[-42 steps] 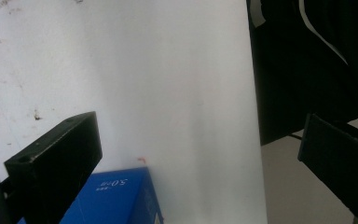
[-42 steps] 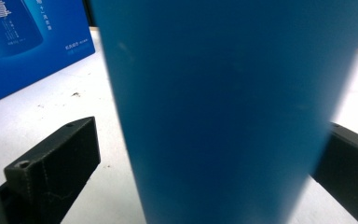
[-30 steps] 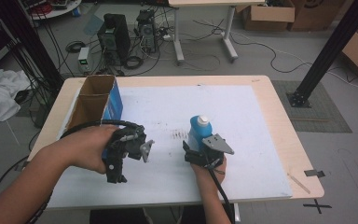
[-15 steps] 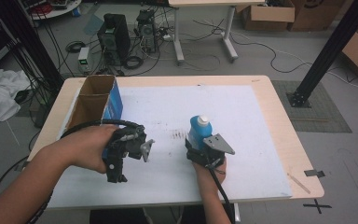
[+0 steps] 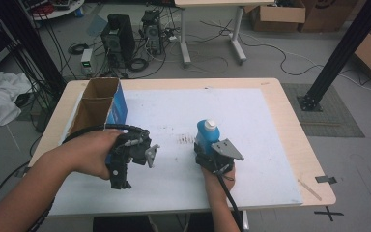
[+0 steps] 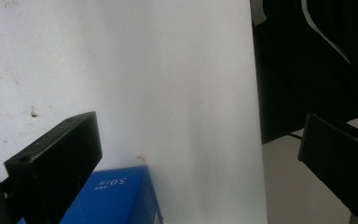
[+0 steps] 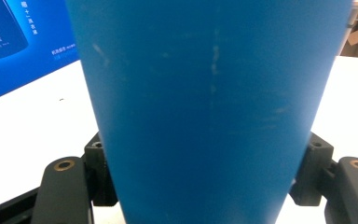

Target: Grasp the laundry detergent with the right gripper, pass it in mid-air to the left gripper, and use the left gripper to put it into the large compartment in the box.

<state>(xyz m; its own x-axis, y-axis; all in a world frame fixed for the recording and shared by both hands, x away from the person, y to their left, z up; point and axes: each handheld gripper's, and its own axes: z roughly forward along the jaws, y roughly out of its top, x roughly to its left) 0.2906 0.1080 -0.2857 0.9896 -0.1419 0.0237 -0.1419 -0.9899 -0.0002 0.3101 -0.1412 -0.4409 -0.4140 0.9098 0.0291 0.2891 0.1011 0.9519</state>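
Moved: right gripper (image 5: 207, 151) jaws, just closing onto blue bottle (image 5: 206, 135), now pinching it. Left gripper (image 5: 121, 180) spread, empty. Advice: confirm firm squeeze, lift bottle straight up.

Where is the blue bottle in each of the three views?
High view: the blue bottle stands right of centre on the white sheet, at the front of the right tool.
Left gripper view: I cannot find the bottle.
Right gripper view: the bottle takes the centre, between the two black jaws.
Shared landmark: the blue box.
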